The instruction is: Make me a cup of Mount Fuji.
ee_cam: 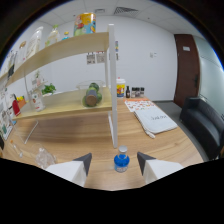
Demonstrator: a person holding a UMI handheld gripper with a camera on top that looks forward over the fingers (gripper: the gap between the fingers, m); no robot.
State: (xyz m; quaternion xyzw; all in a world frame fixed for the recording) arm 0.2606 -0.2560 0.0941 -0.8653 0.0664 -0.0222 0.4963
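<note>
Gripper (114, 162) fingers spread apart. Blue-capped bottle (121, 161) stands upright between them on the wooden table (75, 137), long axis vertical, cap toward 12 o'clock, gaps either side.

Your gripper (114, 162) points forward toward twelve o'clock and sits level, with one white finger (75, 170) at about eight o'clock of its midpoint and the other at about four o'clock. The jaws stand wide apart, their dark triangular tips angled inward toward each other and pressing on nothing. Both fingers sit at matching height, so you hold the tool with no roll to either side; no hand or sleeve of yours shows in the gripper view.
</note>
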